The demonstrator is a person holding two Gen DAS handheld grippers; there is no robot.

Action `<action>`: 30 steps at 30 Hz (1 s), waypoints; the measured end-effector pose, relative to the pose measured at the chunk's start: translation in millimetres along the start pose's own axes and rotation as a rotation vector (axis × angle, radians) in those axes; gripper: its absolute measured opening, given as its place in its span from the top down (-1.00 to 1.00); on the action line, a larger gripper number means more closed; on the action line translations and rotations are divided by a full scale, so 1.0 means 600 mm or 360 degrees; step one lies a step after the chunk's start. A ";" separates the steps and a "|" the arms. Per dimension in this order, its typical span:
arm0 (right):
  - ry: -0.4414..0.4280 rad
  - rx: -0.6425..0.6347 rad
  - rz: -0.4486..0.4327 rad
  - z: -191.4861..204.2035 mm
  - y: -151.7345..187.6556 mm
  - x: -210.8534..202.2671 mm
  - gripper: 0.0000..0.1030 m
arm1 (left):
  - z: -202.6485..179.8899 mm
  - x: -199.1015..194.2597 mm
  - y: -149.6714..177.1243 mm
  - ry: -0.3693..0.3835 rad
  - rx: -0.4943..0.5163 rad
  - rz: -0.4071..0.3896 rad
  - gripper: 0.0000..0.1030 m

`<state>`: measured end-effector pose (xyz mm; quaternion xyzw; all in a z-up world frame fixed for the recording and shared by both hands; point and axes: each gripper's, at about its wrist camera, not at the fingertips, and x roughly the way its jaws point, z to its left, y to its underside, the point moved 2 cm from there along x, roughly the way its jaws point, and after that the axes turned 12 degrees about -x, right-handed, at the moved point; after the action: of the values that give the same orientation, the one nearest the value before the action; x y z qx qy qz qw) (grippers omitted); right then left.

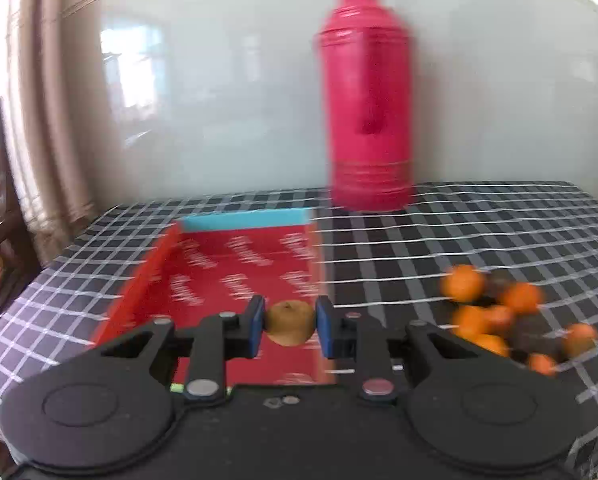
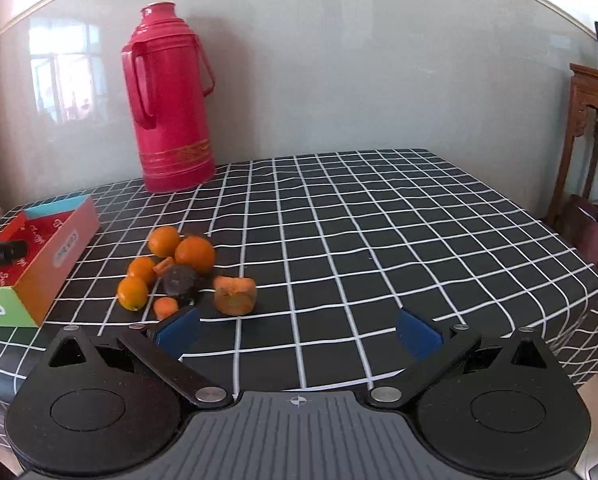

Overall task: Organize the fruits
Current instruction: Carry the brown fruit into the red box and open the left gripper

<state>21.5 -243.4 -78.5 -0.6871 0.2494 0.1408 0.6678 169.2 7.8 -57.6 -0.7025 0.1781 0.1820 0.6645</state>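
Carrying a small brown fruit, probably a kiwi [image 1: 291, 323], the left gripper [image 1: 290, 326] has its blue pads [image 1: 256, 330] closed on both sides of it, lower centre of the left wrist view. The open red box [image 1: 235, 276] lies directly beyond and below the fruit. That view is smeared, so height above the box floor cannot be told.

Judgement: the step in hand is the drop into the box. To do it well, bring the fruit past the near rim and towards the middle of the red floor, lower it close, then part the pads slowly so the round fruit settles and does not roll. The box looks shallow, so a high release may bounce it out.

The right gripper [image 2: 299, 332] has its jaws spread wide with nothing between them, bottom centre of its view, above the checked tablecloth [image 2: 379, 240]. The remaining pile of fruit [image 2: 179, 268], oranges, a dark fruit and orange pieces, sits left of centre in that view, just beyond its left pad, and near the box's right wall.

Edges and room: the box occupies the far left of the right wrist view, close to the table's left edge. The red thermos [image 2: 171, 100] stands upper left against the wall, well apart from the box. The right half of the cloth offers free travel.
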 end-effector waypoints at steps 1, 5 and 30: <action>-0.0008 -0.0009 -0.0002 0.004 -0.001 0.000 -1.00 | 0.014 0.009 -0.004 -0.0046 -0.0020 0.0008 0.65; -0.0034 -0.0044 -0.0002 0.020 -0.005 0.004 -1.00 | 0.061 0.049 -0.011 -0.0172 -0.0105 0.0100 0.65; -0.0334 -0.0114 -0.0085 0.094 -0.026 0.069 -1.00 | 0.127 -0.020 -0.010 -0.0246 -0.0271 0.0035 -0.71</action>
<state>72.1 -194.1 -90.9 -0.6984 0.1545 0.2030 0.6687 160.4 84.4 -50.5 -0.7384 0.1180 0.2573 0.6121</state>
